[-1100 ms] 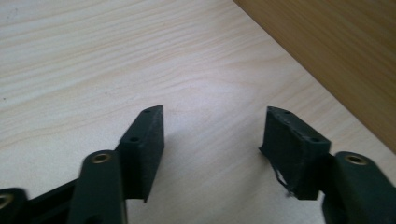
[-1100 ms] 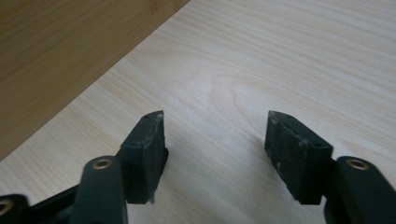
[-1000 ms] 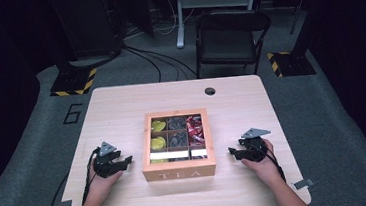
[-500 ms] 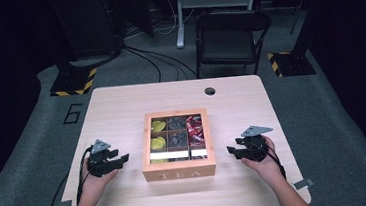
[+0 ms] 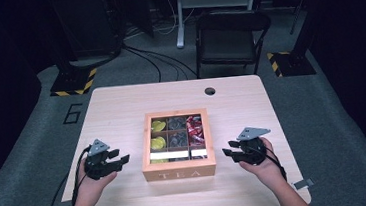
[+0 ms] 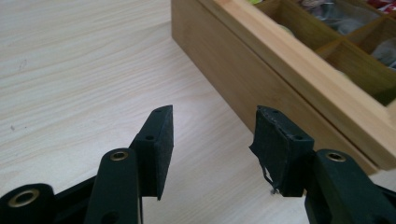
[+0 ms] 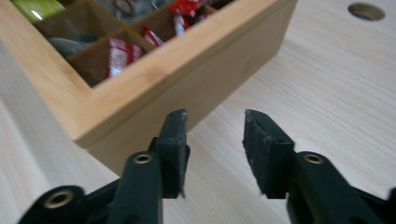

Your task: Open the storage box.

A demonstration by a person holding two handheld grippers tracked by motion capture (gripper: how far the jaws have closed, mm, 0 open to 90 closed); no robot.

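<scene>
A wooden box marked TEA (image 5: 179,172) stands mid-table, its glass-windowed lid down over compartments of yellow (image 5: 157,127), dark (image 5: 176,124) and red (image 5: 194,127) tea bags. My left gripper (image 5: 123,159) hovers left of the box, pointing at its side. In the left gripper view, the left gripper (image 6: 212,135) is open and empty, and the box wall (image 6: 261,70) lies just ahead. My right gripper (image 5: 226,149) hovers at the box's right side. In its own view, the right gripper (image 7: 214,135) is open with nothing between the pads, facing the box corner (image 7: 187,60). Both pairs of jaws have just been closing.
The light wooden table (image 5: 121,108) has a round cable hole (image 5: 210,91) near its far edge. A black folding chair (image 5: 230,38) stands behind the table, and cables run across the grey floor.
Both hands have lifted a little above the table. The jaws of both grippers stand narrower than before, the right pair more so. The box has not moved.
</scene>
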